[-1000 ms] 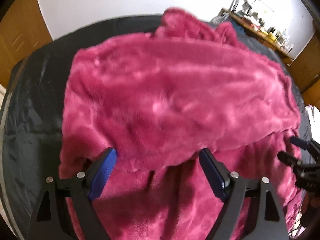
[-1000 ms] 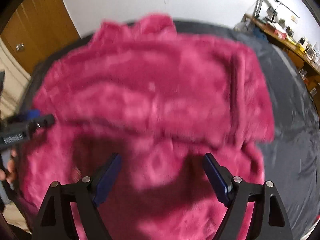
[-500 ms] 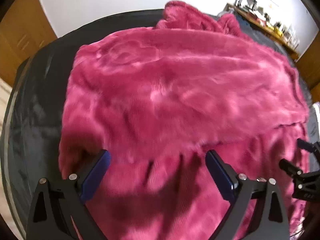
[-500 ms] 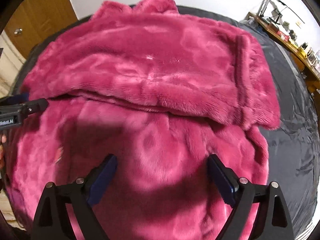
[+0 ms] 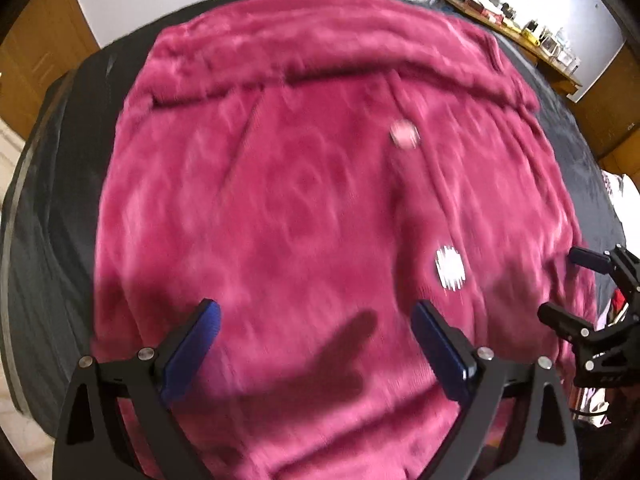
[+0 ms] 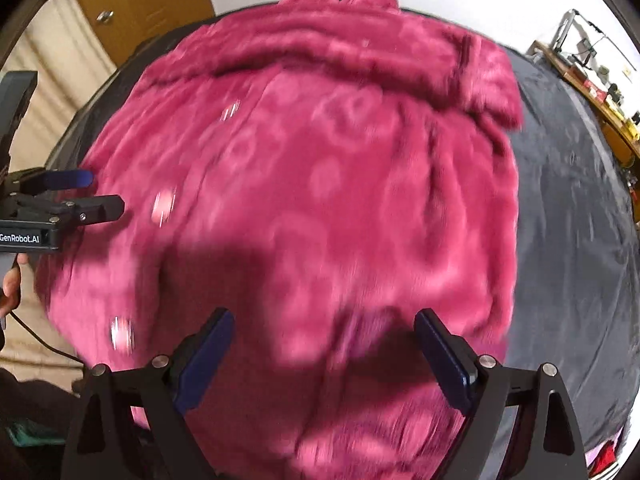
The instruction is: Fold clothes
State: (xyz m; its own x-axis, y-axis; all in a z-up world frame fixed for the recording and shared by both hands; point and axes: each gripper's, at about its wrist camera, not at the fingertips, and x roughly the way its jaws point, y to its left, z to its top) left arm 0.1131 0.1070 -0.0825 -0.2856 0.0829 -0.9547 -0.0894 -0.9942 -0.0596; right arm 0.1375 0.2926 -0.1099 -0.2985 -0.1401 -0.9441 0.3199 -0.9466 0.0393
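Observation:
A magenta fleece garment (image 5: pixel 304 184) lies spread over a dark grey padded surface (image 5: pixel 52 208), with a thicker folded band (image 5: pixel 320 52) across its far end. Pale buttons (image 5: pixel 450 268) show on the flat part. My left gripper (image 5: pixel 316 316) hovers open above the near half with nothing between its blue pads. The right gripper (image 5: pixel 560 284) shows at the right edge, also open. In the right wrist view the garment (image 6: pixel 320 184) fills the frame, my right gripper (image 6: pixel 324 320) is open over it, and the left gripper (image 6: pixel 102 192) stands open at the left edge. Both views are motion-blurred.
Bare grey surface (image 6: pixel 568 240) runs along the garment's right side. A wooden door (image 6: pixel 136 0) and pale floor lie to the left. A cluttered shelf (image 5: pixel 512 20) stands against the white wall at the back right. A hand (image 6: pixel 10 284) holds the left gripper's handle.
Both grippers have drawn back toward the near edge, staying open. The folded band now lies far off instead of right in front of the fingers, and buttons have come into view.

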